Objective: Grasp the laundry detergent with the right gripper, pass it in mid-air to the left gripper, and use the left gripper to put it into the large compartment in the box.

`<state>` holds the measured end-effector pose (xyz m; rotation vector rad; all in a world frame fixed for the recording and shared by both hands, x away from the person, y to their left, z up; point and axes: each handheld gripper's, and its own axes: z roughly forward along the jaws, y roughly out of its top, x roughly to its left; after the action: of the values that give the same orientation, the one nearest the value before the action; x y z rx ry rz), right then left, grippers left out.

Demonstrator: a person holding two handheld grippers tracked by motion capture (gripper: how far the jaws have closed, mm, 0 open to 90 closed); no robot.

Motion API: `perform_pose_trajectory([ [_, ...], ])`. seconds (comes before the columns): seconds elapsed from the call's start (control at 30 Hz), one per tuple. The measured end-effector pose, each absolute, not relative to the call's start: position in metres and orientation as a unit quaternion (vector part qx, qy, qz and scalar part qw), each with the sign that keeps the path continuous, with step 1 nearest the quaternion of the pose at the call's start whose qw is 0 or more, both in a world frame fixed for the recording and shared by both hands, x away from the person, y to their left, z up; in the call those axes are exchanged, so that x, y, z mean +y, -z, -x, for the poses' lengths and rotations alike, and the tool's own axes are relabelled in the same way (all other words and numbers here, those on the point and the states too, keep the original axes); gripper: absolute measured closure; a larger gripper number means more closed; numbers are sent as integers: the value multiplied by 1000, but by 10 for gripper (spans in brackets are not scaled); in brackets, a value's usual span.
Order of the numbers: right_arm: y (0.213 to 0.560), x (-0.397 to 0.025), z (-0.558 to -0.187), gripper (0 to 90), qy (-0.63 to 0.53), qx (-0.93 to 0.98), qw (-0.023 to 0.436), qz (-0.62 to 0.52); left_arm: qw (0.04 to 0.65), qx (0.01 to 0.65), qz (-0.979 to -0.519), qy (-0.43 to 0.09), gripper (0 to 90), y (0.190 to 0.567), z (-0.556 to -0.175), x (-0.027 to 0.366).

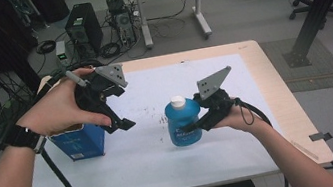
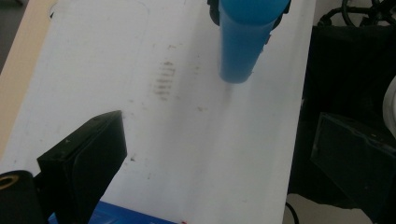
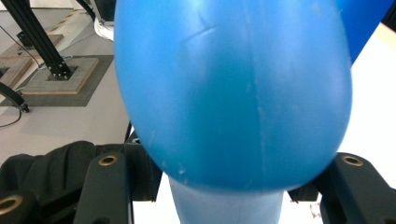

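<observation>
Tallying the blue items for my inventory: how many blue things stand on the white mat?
2: the blue bottle mid-mat, clamped by the right gripper, and the blue box at the mat's left edge, below the left gripper.

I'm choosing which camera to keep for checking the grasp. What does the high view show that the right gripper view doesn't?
High view alone: the bottle's white cap, the blue box under the left gripper, whose jaws stand apart, and the whole table. Right gripper view alone: its black jaws pressed against both sides of the bottle, close up. Both share the blue bottle held by the right gripper.
</observation>
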<state>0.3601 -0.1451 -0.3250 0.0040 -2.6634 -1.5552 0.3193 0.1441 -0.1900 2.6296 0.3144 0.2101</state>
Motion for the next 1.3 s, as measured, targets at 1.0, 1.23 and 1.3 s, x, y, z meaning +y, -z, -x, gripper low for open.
perform_pose_trajectory([
  [1.0,282,-111,-359,413,488,-872,24,-30,236,63,-965,-91,35,161,-311,107],
  [1.23,281,-104,-356,413,485,-873,25,-37,226,54,-969,-87,34,164,-314,91],
  [1.3,281,-104,-355,413,485,-873,25,-39,224,51,-969,-87,34,165,-314,89],
])
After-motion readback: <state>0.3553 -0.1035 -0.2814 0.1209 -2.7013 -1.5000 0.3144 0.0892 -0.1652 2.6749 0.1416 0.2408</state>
